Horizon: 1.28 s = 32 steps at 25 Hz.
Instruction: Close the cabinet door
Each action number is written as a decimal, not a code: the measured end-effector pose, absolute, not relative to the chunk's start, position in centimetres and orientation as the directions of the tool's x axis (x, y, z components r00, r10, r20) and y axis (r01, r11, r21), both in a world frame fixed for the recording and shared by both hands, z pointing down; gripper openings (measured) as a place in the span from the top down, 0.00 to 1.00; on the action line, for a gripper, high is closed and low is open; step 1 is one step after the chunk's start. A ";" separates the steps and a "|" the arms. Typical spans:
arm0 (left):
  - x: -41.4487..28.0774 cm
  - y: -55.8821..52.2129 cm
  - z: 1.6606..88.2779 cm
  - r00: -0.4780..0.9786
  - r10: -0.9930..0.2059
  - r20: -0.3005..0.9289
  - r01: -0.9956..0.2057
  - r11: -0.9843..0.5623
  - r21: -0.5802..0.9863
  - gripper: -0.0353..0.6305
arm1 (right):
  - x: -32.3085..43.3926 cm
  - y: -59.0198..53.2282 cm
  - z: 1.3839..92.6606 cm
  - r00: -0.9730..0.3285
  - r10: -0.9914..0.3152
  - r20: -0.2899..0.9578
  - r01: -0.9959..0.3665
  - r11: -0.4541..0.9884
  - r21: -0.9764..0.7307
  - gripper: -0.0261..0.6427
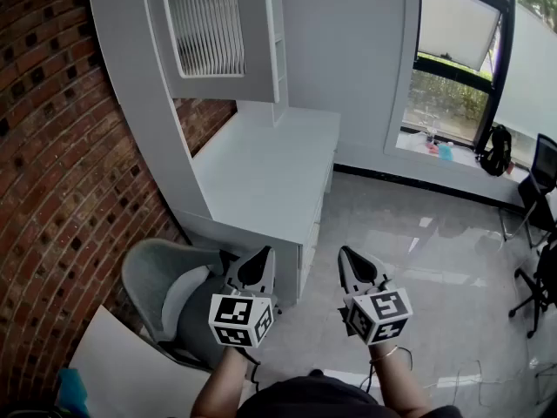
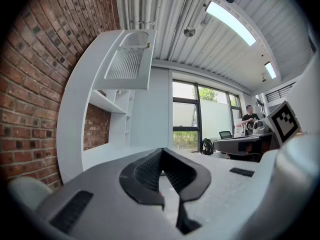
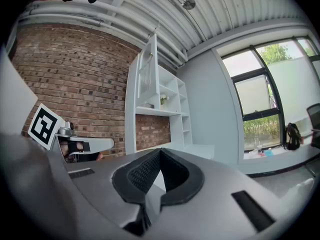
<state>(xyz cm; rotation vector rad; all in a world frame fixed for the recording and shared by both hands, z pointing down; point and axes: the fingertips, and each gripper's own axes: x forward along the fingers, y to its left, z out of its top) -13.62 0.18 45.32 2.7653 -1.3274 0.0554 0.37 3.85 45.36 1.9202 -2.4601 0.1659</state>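
Left claw [image 1: 264,258] and right claw [image 1: 346,258] sit lowest in the head view, side by side and level, each with its marker cube toward the person. Both are pressed together at the tips, nothing between the pads; each gripper view confirms this. Grey chair [image 1: 161,281] just beside the left claw, tucked against the white tabletop [image 1: 261,172]. Brick wall [image 1: 52,146] on the left. Cabinet door [image 1: 204,24], white frame with a ribbed panel, hangs open high above the tabletop, swung out from the shelf unit toward the room; small knob [image 2: 148,45] near one corner. Hinge side not clear from here. Both claws well apart from the door, far below it. Judgement: task not yet started, approach stage only. Next move calls for lifting one claw to the door's outer face near the free edge, then pushing it steadily back until flush. A closed claw should do for pushing; no grip needed.
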 end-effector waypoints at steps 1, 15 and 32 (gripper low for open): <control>-13.6 0.2 46.0 0.628 -0.775 0.075 -0.778 -0.626 0.052 0.93 | 0.4 3.8 45.9 -0.244 -0.966 0.083 -0.968 0.238 -0.076 0.96; -13.4 -0.3 47.9 0.599 -0.793 0.111 -0.800 -0.597 0.049 0.93 | 0.0 3.4 46.7 -0.316 -0.947 0.061 -0.947 0.310 -0.085 0.96; -12.4 -4.4 34.7 0.482 -0.867 -0.131 -0.875 -0.466 -0.131 0.93 | 2.6 -0.6 35.8 -0.423 -0.893 -0.152 -0.906 0.418 0.067 0.96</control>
